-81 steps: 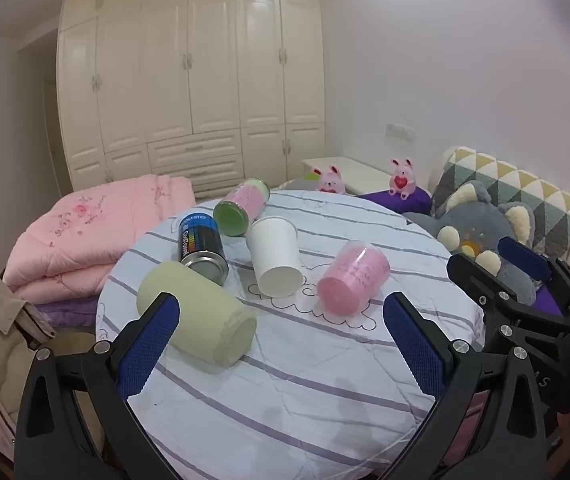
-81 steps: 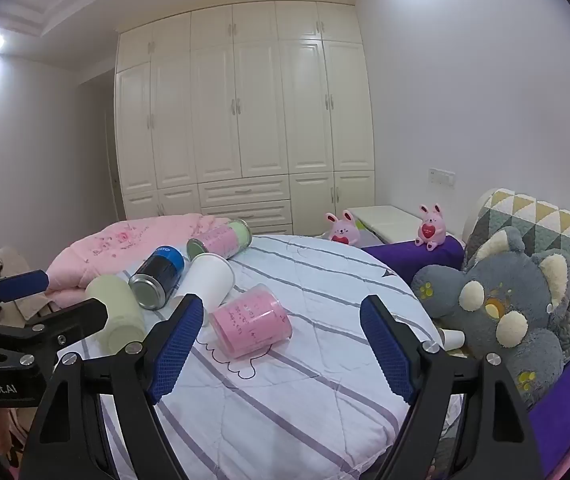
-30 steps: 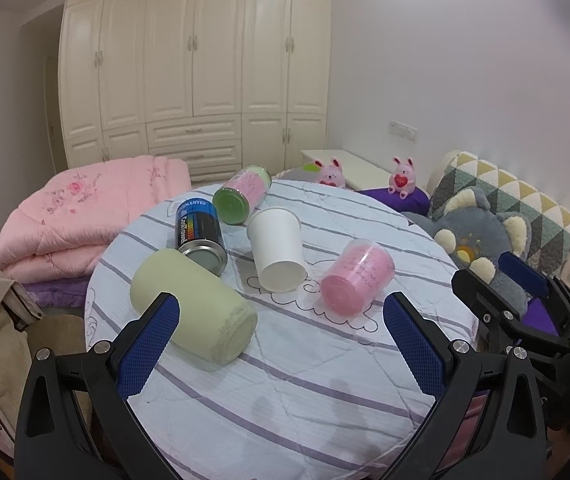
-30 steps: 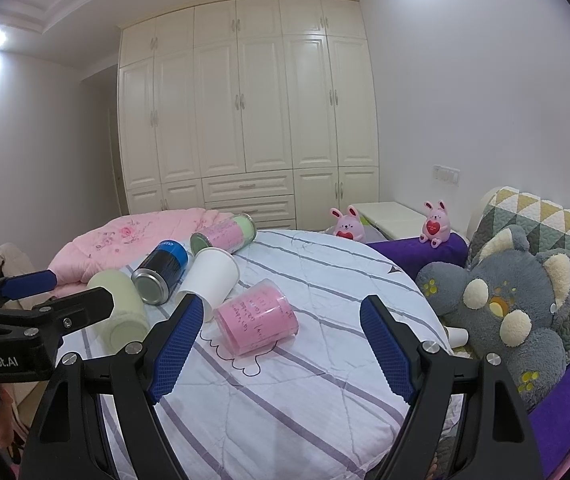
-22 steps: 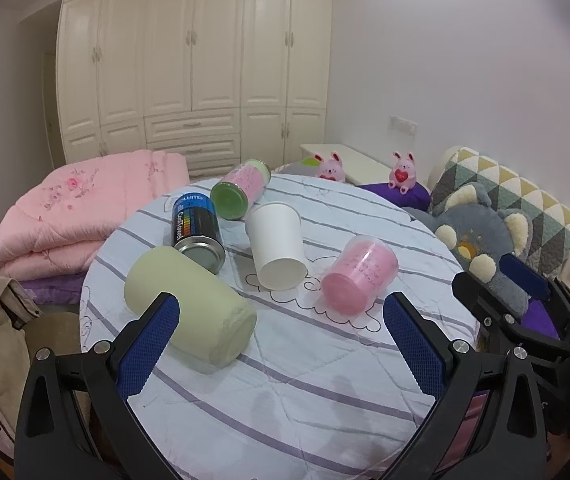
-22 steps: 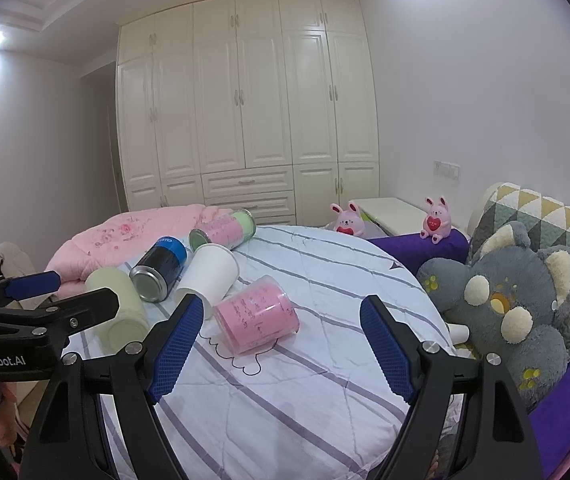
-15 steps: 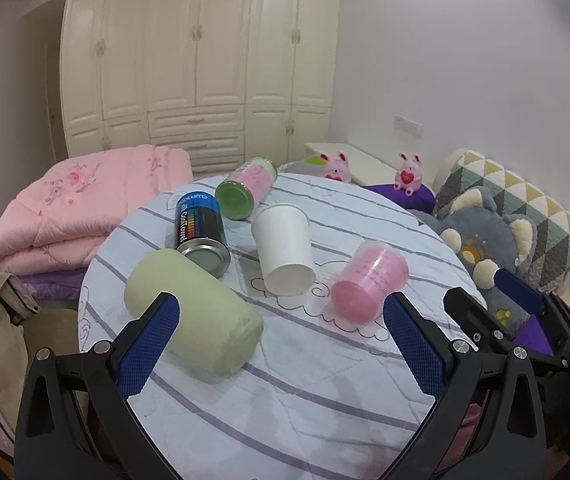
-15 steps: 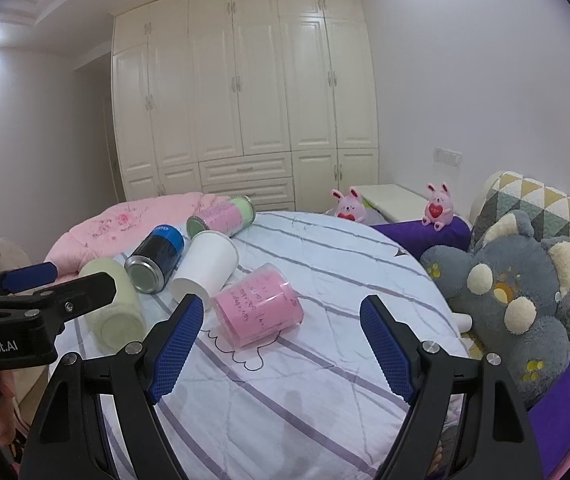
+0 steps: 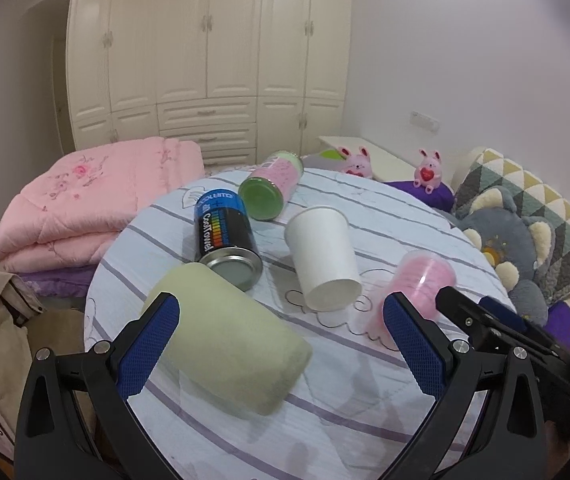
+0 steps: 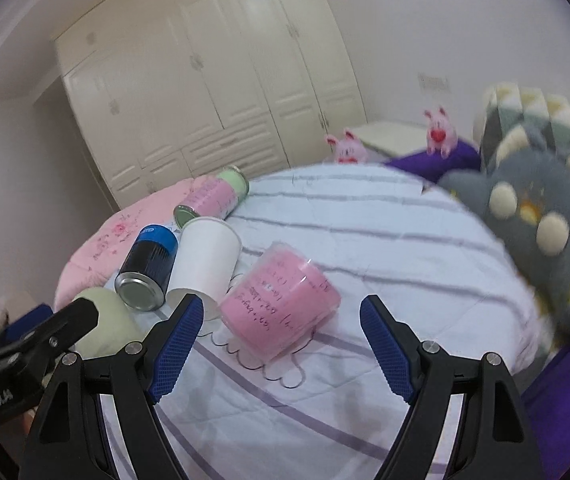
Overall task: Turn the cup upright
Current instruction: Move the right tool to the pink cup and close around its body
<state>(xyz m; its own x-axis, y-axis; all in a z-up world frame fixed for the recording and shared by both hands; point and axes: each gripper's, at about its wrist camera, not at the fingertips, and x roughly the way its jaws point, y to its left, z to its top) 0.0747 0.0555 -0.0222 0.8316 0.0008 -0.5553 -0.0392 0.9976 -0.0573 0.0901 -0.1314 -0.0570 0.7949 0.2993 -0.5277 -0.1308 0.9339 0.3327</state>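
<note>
A round table (image 9: 365, 412) covered in a white cloth with purple stripes fills the middle of a bedroom, seen from two cameras mounted on hand-held grippers.

At the far left, a folded pink quilt (image 9: 85, 200) lies beyond the table. On the table's near left, a pale green cup (image 9: 229, 344) lies on its side. The left gripper (image 9: 281, 344) hovers low over it with its blue-padded fingers spread wide and nothing held; the left finger overlaps the cup's near end in the picture, though contact cannot be told.

Just behind the green cup lies a black and blue can (image 9: 223, 236), metal base toward the camera. Farther back lies a pink-labelled can with a green end (image 9: 273, 188).

In the middle, a white paper cup (image 9: 323, 256) lies on its side, open mouth toward the near edge, close beside the black can.

To its right, a clear cup with pink contents (image 10: 281, 304) also lies on its side, handwriting across it, resting over a cloud outline drawn on the cloth. The right gripper (image 10: 281, 344) is wide open and empty just in front of this cup, its fingers either side of it and apart from it.

Beyond the table's far right edge sit two small pink plush toys (image 9: 427, 170). At the right, a grey plush animal (image 10: 545, 220) leans against a triangle-patterned cushion (image 9: 525, 192). White wardrobe doors (image 9: 213, 52) line the far wall.
</note>
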